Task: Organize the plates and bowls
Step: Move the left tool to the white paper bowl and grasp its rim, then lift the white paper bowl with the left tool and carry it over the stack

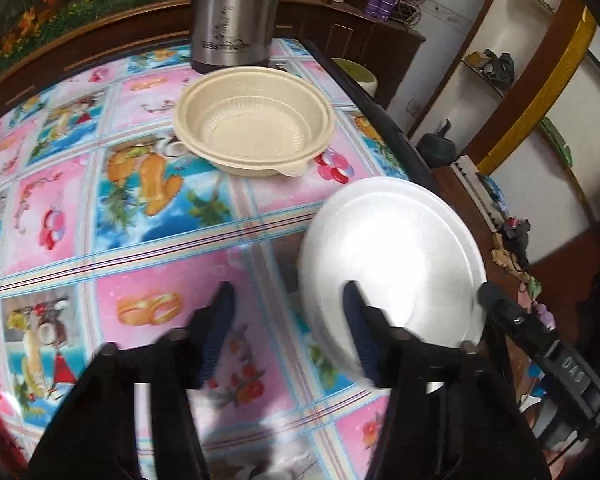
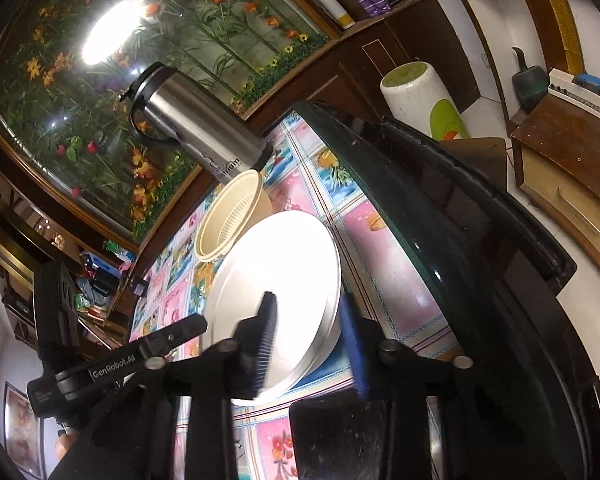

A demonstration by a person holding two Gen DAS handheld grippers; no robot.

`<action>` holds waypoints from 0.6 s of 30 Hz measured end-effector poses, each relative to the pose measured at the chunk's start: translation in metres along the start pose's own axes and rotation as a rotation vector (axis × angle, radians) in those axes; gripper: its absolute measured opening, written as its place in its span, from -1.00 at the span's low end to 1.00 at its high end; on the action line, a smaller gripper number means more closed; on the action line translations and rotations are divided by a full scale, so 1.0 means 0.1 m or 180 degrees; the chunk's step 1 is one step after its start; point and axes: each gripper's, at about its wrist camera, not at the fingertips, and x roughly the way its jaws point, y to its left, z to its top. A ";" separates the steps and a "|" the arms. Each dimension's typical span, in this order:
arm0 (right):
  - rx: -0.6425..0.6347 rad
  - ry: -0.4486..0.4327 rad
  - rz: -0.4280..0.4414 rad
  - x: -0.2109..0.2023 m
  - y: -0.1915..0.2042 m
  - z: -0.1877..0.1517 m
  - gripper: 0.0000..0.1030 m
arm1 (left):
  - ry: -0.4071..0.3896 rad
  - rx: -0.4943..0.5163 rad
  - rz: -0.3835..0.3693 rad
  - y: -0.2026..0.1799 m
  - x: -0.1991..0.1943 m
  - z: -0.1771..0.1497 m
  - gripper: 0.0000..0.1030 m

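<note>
The white plate [image 1: 392, 256] lies at the right edge of the table [image 1: 148, 220], its rim right at, perhaps slightly over, the dark border there, and it looks tipped up on one side rather than lying flat. In the right wrist view the right gripper [image 2: 310, 344] straddles the near rim of the white plate [image 2: 276, 276], one finger over the inside and the other down the outer wall; the jaws stand narrow, but blur hides whether the pads actually press, so a firm hold cannot be told. The left gripper [image 1: 290, 332] hangs over the patterned cloth just left of the plate, jaws partway apart; its right finger overlaps the plate's near left rim in the picture, its left finger is over bare cloth, and nothing is clamped between them. Farther along the table, a beige bowl [image 1: 256, 128] sits upright, apparently two nested, with a small tab pointing toward the near right; a strip of cloth separates it from the plate. Just behind the bowl, touching or nearly so, stands a steel flask [image 1: 232, 16] near the far edge. To the left of bowl and plate the cloth is broad and bare, giving open room for moving. On the right the table ends in a dark glossy raised border [image 2: 440, 216], beyond which are a white stool [image 2: 420, 96] on the floor and a wooden cabinet [image 2: 572, 160], well apart from the table.
</note>
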 end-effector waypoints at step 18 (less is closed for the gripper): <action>-0.0255 0.0123 0.0321 -0.13 0.40 -0.32 -0.80 | -0.0230 0.0064 0.0220 0.26 -0.53 -0.57 -0.75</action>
